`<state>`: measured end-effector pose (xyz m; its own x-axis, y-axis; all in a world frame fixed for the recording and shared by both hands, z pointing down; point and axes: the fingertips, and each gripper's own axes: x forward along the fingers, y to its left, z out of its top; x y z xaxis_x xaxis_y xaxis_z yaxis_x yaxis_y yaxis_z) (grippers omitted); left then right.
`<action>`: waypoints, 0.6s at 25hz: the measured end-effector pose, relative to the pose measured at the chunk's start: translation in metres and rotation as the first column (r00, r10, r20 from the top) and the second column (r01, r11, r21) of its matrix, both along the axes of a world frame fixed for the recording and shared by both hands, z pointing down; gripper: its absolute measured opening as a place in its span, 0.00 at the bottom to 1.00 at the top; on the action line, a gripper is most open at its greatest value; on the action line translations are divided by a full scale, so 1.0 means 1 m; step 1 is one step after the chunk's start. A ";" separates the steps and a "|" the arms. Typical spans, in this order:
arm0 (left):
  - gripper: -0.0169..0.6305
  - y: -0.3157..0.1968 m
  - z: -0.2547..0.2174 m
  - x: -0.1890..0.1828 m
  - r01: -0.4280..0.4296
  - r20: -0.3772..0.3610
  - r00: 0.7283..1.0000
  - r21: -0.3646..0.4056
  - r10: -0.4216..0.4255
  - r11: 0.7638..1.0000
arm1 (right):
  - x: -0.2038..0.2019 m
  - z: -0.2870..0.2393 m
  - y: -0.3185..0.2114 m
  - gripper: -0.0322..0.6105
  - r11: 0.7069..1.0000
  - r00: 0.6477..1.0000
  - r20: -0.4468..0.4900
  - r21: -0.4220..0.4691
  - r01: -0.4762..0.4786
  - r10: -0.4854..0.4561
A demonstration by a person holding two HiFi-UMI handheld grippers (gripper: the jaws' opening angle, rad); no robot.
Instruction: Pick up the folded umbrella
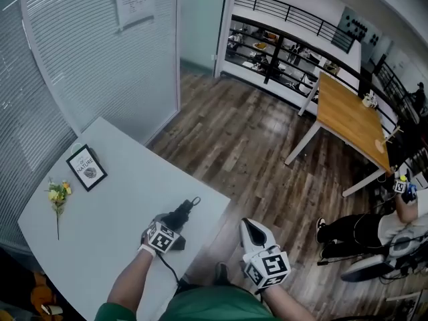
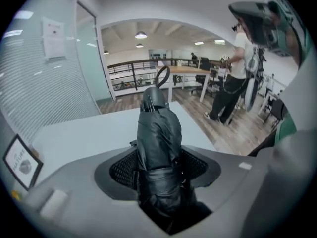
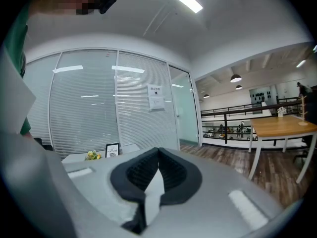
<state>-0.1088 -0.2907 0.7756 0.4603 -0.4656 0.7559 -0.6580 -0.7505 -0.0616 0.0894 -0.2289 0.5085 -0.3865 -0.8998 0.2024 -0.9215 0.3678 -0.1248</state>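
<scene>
Your left gripper [image 2: 159,158] is clamped across the soft middle of the umbrella [image 2: 158,133], at the near right edge of the table [image 1: 114,199]. Your right gripper [image 3: 157,155] is closed and empty. The umbrella looks light, slick and squashy, so squeeze through the fabric to its stiff core, mid-length.

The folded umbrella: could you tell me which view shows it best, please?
The left gripper view: the folded umbrella fills the centre, clamped by the left gripper. The head view shows it small; the right gripper view misses it.
</scene>
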 end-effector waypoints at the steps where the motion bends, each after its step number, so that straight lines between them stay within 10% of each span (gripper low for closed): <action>1: 0.44 0.001 -0.008 -0.001 0.037 -0.076 0.996 -0.004 -0.037 0.999 | -0.002 0.000 0.000 0.05 1.000 1.000 0.001 -0.001 0.007 -0.007; 6: 0.44 0.005 -0.061 0.002 0.221 -0.414 0.886 -0.021 -0.210 0.975 | -0.006 0.002 0.001 0.05 0.999 0.999 0.015 0.001 0.041 -0.041; 15: 0.44 0.018 -0.158 0.013 0.250 -0.578 0.803 0.099 -0.149 0.963 | -0.016 -0.003 0.001 0.05 0.997 0.996 0.032 0.017 0.079 -0.080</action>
<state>-0.0959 -0.2729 0.6177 0.6627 -0.6859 0.3005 -0.7488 -0.6114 0.2559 0.0734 -0.2280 0.5052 -0.4630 -0.8690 0.1746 -0.8849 0.4418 -0.1476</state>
